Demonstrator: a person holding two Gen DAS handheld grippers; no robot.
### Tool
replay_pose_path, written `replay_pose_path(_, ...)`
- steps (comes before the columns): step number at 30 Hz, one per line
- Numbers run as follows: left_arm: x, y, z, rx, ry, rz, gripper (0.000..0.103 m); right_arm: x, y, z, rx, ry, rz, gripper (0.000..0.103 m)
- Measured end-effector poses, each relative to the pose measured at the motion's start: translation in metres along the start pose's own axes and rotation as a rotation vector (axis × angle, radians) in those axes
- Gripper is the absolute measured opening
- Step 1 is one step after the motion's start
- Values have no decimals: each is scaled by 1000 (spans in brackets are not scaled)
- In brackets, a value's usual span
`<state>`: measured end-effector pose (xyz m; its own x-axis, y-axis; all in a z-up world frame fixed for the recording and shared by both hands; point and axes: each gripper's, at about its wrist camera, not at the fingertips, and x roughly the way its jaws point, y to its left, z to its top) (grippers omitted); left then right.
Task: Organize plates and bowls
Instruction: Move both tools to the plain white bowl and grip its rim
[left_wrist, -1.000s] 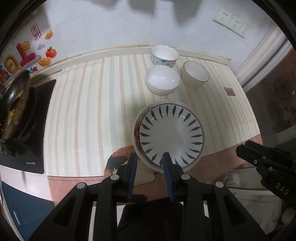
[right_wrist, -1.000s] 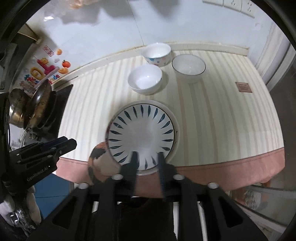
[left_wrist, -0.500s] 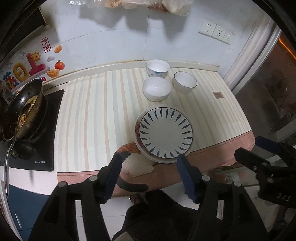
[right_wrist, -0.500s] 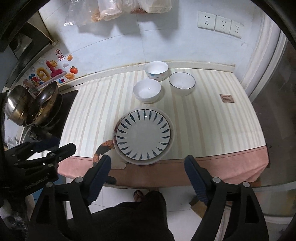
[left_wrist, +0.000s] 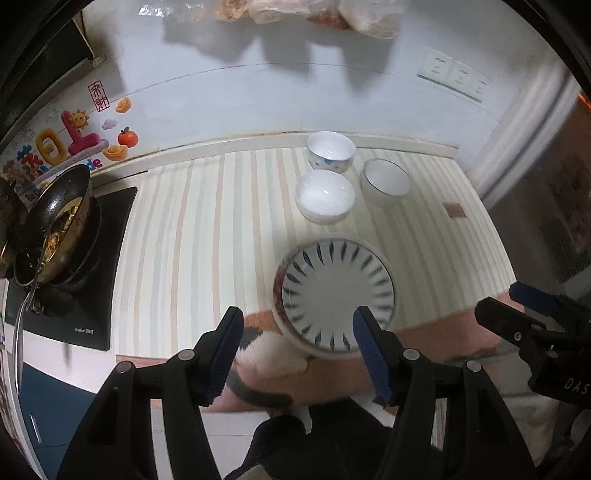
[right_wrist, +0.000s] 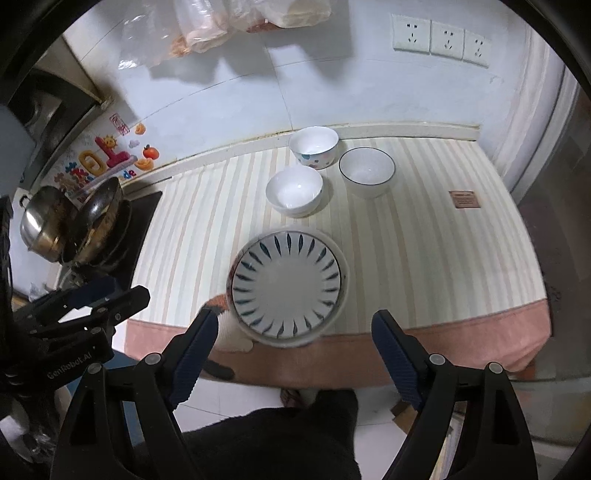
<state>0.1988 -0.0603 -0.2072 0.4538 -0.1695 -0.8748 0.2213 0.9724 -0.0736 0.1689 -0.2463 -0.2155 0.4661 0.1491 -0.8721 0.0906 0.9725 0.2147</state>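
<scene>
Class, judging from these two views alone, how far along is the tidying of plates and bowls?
Done: the blue-leaf plate sits stacked on a larger plate near the counter edge. In hand: nothing; the left tongs and right tongs are both open and empty. Left: three bowls stand separately behind the plates, not nested.

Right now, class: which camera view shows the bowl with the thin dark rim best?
The right wrist view: the dark-rimmed bowl is sharp there, its rim line crisp all round and nothing in front. The left wrist view shows the same bowl smaller and blurrier, its rim line faint.
</scene>
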Motion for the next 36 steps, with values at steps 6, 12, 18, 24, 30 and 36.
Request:
replay_pose_path(6,67,13,57,-107,32,37,60,67,-33,59,37,38,72,87)
replay_pose_path(12,157,30,114,-207,140,26,60,169,-59,120,51,122,96,87)
replay_pose_path(18,238,26,152,-235,230,-13,58,260,-75,162,72,201,113,79)
replay_pose_path(24,299,16,164,-184,327,-27,21,327,-75,183,82,278,153,40)
replay_pose_path(30,291,6,159,-131,300,30,20,346,-60,188,36,285,143,23)
replay_pose_path(36,246,-14,151,-107,247,12,20,317,-65,188,32,257,171,22)
